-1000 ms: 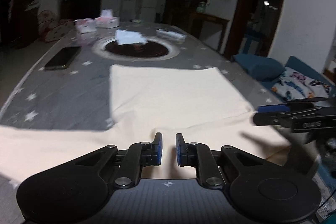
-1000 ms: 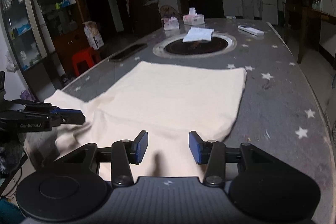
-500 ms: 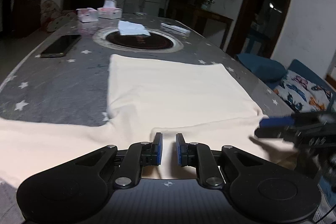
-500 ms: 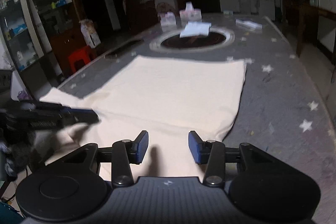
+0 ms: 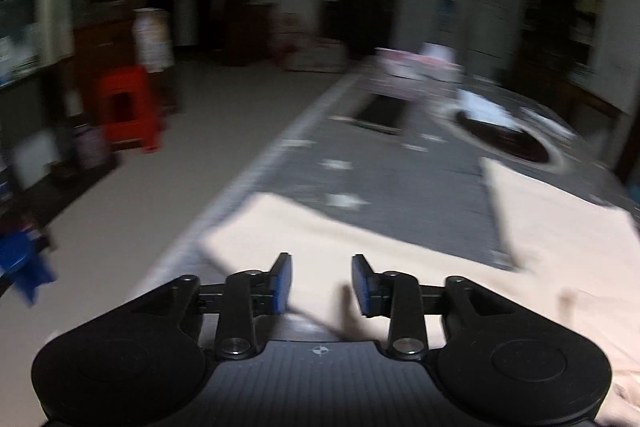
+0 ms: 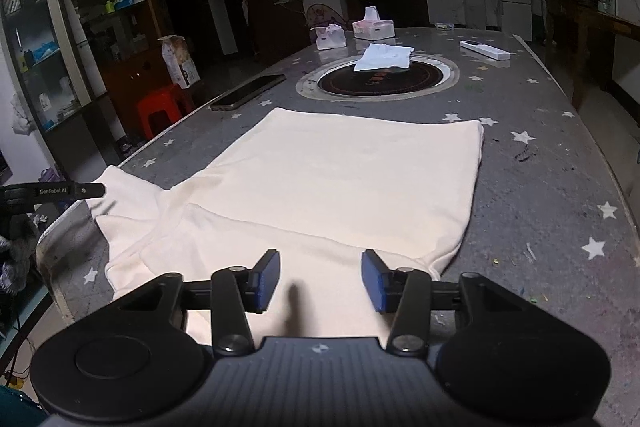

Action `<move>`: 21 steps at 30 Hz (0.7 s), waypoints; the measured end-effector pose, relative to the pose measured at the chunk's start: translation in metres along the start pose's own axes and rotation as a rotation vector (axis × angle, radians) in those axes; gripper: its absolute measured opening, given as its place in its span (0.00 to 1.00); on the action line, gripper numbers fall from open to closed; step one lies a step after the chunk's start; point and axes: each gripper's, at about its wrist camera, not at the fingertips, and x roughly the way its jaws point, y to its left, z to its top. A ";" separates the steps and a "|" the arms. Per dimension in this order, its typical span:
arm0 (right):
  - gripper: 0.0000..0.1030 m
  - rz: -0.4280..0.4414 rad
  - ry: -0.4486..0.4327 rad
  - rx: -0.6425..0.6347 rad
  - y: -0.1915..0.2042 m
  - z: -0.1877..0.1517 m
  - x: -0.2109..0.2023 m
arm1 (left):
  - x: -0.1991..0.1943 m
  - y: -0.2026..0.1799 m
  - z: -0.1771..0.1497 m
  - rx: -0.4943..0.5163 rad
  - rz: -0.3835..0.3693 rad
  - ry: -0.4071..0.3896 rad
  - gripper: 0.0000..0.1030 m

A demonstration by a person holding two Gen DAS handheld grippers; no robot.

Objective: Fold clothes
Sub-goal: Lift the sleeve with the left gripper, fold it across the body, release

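Lying: cream cotton garment flat on grey star-printed tablecloth, sleeve reaching the left table edge.
Left gripper: jaws opening, over the sleeve, nothing pinched.
Right gripper: jaws opening, above the near hem, gripping nothing.

Cream shirt: soft matt cloth, lightly creased at 9 o'clock. Tablecloth: grey star-print fabric, matt, speckled with crumbs. Grippers: matt black plastic with ribbed housing, blue pads. Phone at 11 o'clock: glossy. Stool: red shiny plastic.
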 end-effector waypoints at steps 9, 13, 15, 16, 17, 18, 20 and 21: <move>0.47 0.009 -0.002 -0.009 0.005 0.002 -0.004 | 0.026 0.037 0.004 -0.106 0.128 0.012 0.43; 0.47 0.007 -0.007 -0.008 0.006 0.003 -0.006 | 0.033 0.042 0.004 -0.121 0.118 0.003 0.31; 0.47 0.006 -0.011 -0.007 0.006 0.003 -0.008 | 0.033 0.040 0.005 -0.116 0.109 -0.009 0.16; 0.47 0.006 -0.013 -0.007 0.006 0.003 -0.008 | 0.033 0.039 0.005 -0.114 0.104 -0.015 0.13; 0.47 0.005 -0.016 -0.006 0.006 0.004 -0.009 | 0.033 0.038 0.007 -0.114 0.097 -0.018 0.10; 0.47 0.004 -0.019 -0.005 0.006 0.004 -0.009 | 0.030 0.036 0.009 -0.117 0.077 -0.025 0.08; 0.47 0.003 -0.025 -0.001 0.005 0.004 -0.011 | 0.020 0.029 0.014 -0.119 0.024 -0.045 0.07; 0.47 0.003 -0.028 0.002 0.005 0.004 -0.012 | 0.015 0.024 0.017 -0.118 -0.008 -0.058 0.07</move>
